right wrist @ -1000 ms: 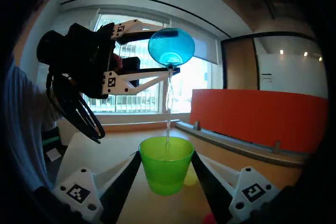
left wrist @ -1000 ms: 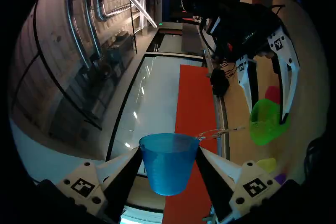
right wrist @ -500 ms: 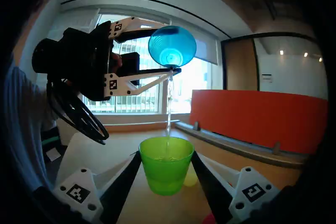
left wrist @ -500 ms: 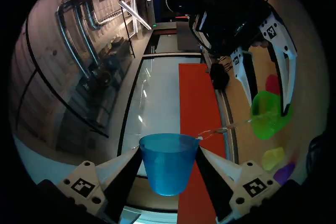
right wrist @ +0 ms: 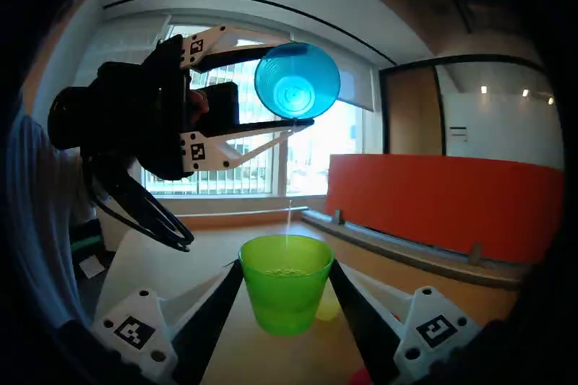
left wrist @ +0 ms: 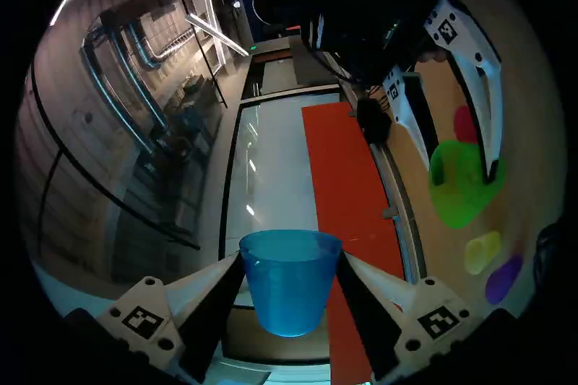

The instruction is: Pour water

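A blue plastic cup (left wrist: 290, 282) sits between the fingers of my left gripper (left wrist: 289, 291), which is shut on it. In the right gripper view the same blue cup (right wrist: 297, 81) is tipped on its side high above, mouth facing me, with the left gripper (right wrist: 238, 85) around it. My right gripper (right wrist: 286, 297) is shut on a green cup (right wrist: 286, 292) held upright below it, with water inside. A last thin thread of water (right wrist: 288, 222) falls into the green cup. In the left gripper view the green cup (left wrist: 461, 184) appears at the right, between the right gripper's white fingers (left wrist: 485, 89).
A wooden table top (right wrist: 289, 356) lies under the green cup, with an orange partition (right wrist: 448, 197) along its right side. A yellow cup (left wrist: 482, 251), a purple one (left wrist: 503, 278) and a pink one (left wrist: 463, 123) stand on the table. A person's sleeve (right wrist: 36, 219) is at left.
The steady stream from the blue cup to the green cup has thinned to a last trickle. The blue cup has tipped further, its mouth now turned more toward the right gripper's camera.
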The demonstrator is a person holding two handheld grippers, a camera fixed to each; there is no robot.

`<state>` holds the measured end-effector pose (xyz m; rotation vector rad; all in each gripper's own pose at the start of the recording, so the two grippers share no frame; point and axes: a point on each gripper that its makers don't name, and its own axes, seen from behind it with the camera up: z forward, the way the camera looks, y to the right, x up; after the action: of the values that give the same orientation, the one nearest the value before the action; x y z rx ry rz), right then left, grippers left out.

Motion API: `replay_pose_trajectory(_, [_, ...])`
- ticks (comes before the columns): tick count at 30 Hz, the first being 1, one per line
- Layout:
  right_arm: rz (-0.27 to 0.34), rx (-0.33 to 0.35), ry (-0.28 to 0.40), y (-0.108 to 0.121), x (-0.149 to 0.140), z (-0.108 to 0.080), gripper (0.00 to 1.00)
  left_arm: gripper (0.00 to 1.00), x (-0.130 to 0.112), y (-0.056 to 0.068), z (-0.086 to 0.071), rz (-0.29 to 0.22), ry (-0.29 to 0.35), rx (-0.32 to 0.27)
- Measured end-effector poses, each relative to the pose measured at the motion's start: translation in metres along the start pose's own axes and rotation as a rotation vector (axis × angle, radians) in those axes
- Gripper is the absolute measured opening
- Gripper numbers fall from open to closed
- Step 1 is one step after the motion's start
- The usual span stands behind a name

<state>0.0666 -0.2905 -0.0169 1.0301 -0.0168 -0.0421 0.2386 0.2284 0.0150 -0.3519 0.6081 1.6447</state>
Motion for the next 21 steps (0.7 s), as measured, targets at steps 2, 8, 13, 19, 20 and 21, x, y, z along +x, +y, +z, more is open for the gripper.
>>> replay_pose_trajectory(2, [0.002, 0.0, 0.002, 0.001, 0.0, 0.0, 0.89, 0.86, 0.001, 0.001, 0.0, 0.002, 0.003, 0.001])
replay_pose_trajectory(8, [0.004, -0.003, 0.003, 0.003, 0.0, 0.0, 0.89, 0.86, 0.0, 0.001, 0.001, -0.024, 0.004, -0.01])
replay_pose_trajectory(13, [0.006, -0.006, 0.007, 0.004, 0.001, -0.001, 0.89, 0.86, -0.003, 0.006, 0.002, -0.152, 0.007, -0.027])
replay_pose_trajectory(19, [0.003, -0.011, 0.012, 0.005, 0.005, -0.003, 0.89, 0.86, -0.007, 0.012, 0.002, -0.36, 0.008, -0.05])
replay_pose_trajectory(20, [0.003, -0.012, 0.013, 0.005, 0.005, -0.003, 0.89, 0.86, -0.008, 0.013, 0.003, -0.393, 0.006, -0.052])
replay_pose_trajectory(21, [0.002, -0.012, 0.014, 0.005, 0.006, -0.003, 0.89, 0.86, -0.01, 0.015, 0.003, -0.426, 0.004, -0.053])
